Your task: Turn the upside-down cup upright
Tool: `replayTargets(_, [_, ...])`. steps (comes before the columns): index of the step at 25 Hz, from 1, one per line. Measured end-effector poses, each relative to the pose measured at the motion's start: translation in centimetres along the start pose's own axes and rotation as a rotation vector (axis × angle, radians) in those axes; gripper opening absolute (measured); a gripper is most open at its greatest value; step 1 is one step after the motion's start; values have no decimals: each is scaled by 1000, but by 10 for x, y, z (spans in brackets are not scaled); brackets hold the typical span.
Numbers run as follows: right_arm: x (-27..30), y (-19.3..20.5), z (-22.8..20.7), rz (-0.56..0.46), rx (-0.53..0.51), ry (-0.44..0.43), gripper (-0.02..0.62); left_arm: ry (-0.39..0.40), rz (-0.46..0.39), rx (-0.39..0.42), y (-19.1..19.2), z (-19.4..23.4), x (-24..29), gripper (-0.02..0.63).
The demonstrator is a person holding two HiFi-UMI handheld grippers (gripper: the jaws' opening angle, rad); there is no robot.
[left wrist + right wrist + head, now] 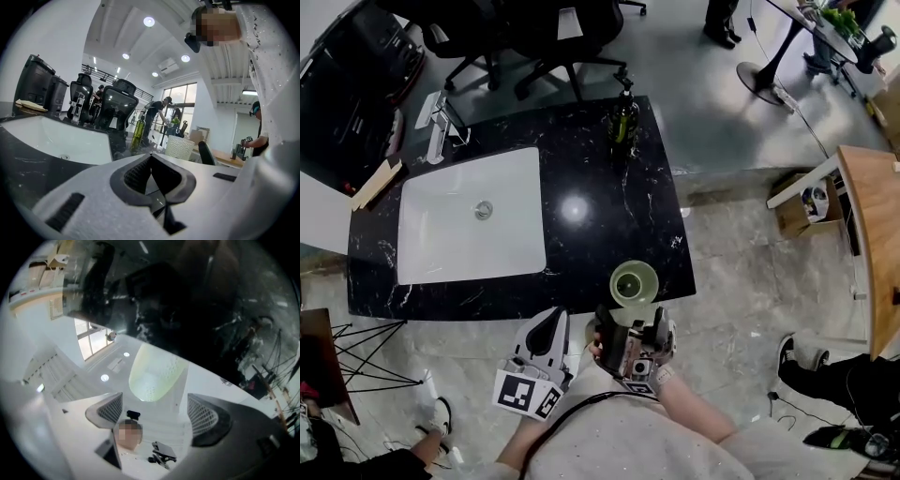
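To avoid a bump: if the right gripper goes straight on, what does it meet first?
Probably the pale green cup, straight ahead between the open jaws of the right gripper; depth unclear.

My head camera looks steeply down on the black surface [609,206] from well above. The camera on the left hand-held gripper [549,325] sits low at the near edge, facing almost level across the sink [61,138]. The right hand-held gripper [633,323] camera tilts upward toward the ceiling [70,366], very near the cup [154,373], which all three views share
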State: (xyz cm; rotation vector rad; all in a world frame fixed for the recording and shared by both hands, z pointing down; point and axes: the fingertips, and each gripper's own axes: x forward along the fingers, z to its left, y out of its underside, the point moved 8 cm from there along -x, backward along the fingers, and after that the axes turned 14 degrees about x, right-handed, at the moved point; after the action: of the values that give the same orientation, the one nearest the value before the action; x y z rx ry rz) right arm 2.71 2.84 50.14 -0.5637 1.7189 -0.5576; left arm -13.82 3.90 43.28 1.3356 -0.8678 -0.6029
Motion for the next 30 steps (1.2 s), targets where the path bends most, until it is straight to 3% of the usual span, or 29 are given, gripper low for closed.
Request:
replayTargets(5, [-2, 33, 4, 203, -235, 308, 405, 5, -23, -7, -1, -8, 4, 8])
replayTargets(10, [-10, 53, 24, 298, -419, 525, 379, 32, -54, -9, -8, -18, 9, 8])
replayTargets(12, [-10, 58, 31, 338, -519, 661, 153, 40, -68, -3, -12, -22, 9, 8])
replayTargets(13, [-7, 61, 34, 363, -584, 723, 66, 43, -75, 1, -15, -24, 8, 8])
replayTargets(14, [-3, 65, 38, 390, -654, 768, 31, 45, -82, 5, -17, -25, 7, 8])
replayTargets(20, [38, 92, 56, 535, -1107, 891, 8, 50, -122, 2, -29, -30, 0, 8])
replayTargets(27, [56, 108, 54, 594, -1645, 1082, 6, 72, -133, 31, -32, -45, -1, 8])
replayTargets(30, [58, 115, 49, 596, -1783, 1098, 6, 85, -143, 36, -33, -51, 0, 8])
